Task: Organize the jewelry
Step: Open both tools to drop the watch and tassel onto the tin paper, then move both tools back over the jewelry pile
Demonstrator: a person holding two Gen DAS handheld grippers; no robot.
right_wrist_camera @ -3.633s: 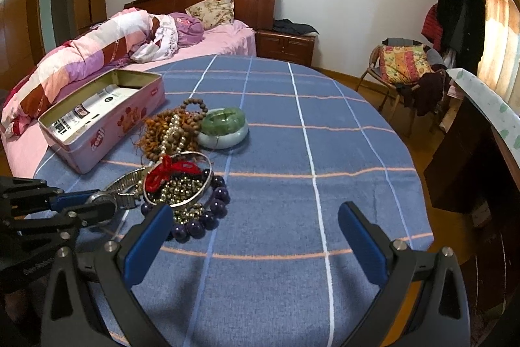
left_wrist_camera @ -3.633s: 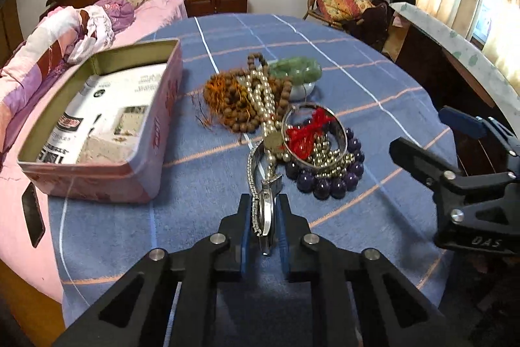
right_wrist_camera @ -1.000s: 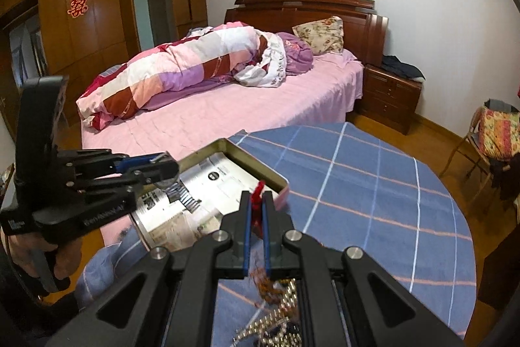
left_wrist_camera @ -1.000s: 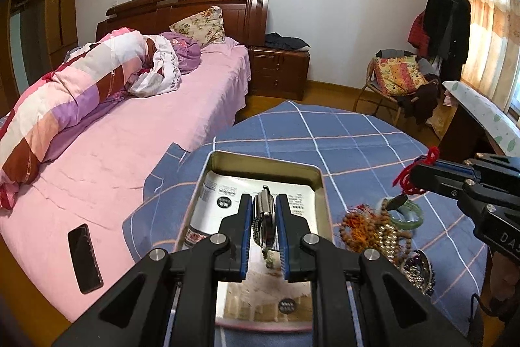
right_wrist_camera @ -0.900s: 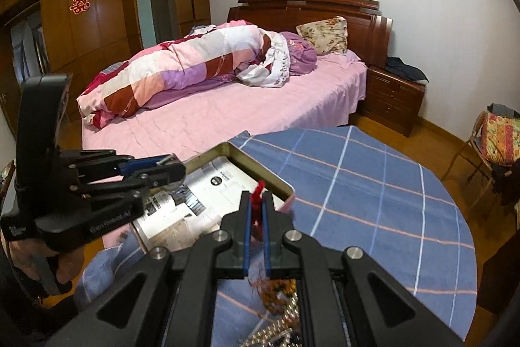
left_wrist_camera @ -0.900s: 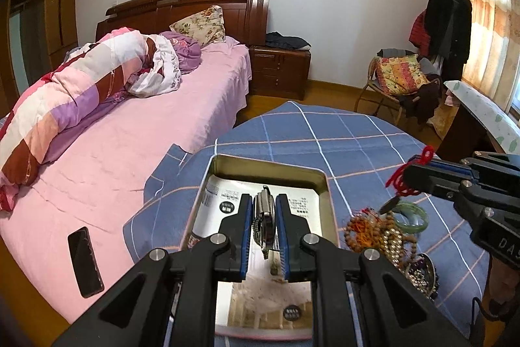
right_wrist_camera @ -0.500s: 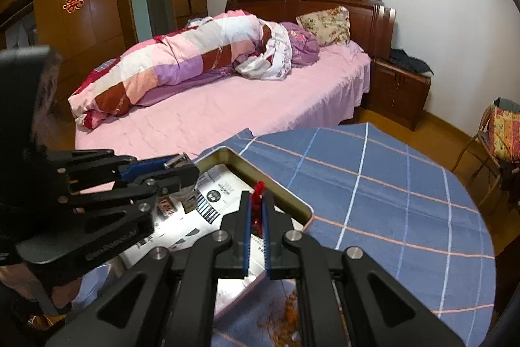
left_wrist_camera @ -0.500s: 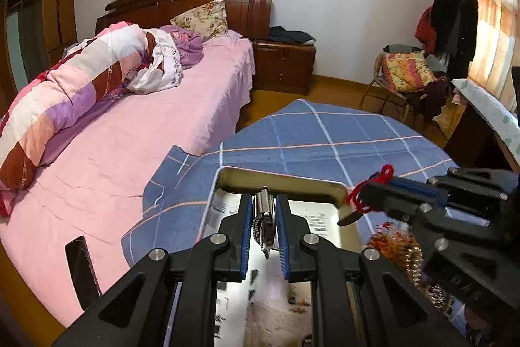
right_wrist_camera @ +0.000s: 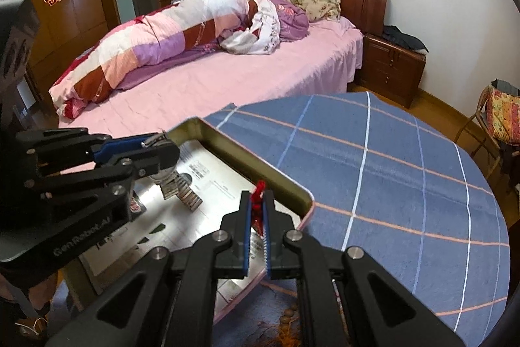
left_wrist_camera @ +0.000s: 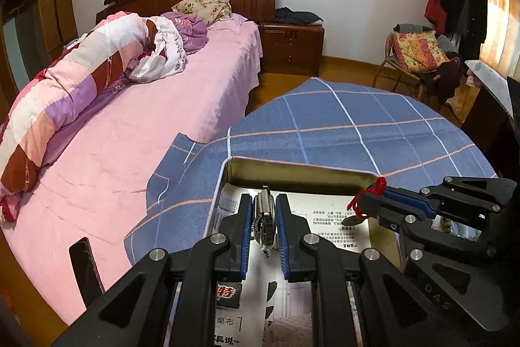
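While the silver metal-link wristwatch (left_wrist_camera: 265, 220) hung pinched between the blue pads of your left gripper (left_wrist_camera: 264, 217), you carried it off the jewellery pile and over the open pink rectangular tin (left_wrist_camera: 294, 173) — a few seconds earlier that watch lay on the cloth at the near edge of the heap, and your jaws were only just closing round it. Its bracelet dangled down toward the printed paper lining the tin (right_wrist_camera: 208, 174), close above it; I couldn't tell whether the lowest links touched. Your right gripper (right_wrist_camera: 256, 210) was pressed nearly shut on a red knotted cord (right_wrist_camera: 258, 194), where earlier it had stood wide and empty beside the pile. What hung below that cord was mostly hidden by the fingers, though the left view showed a small dark piece (left_wrist_camera: 352, 220) under the tip, inside the tin's far corner. Over the last second both tools had sunk lower over the tin, whose rim had climbed up in both views. That put two pieces in place for release — I'd judge lowering and letting go was all that remained for them. Beads (right_wrist_camera: 287, 314) lay on the blue checked tablecloth (right_wrist_camera: 390, 184) just outside the tin, not yet sorted.
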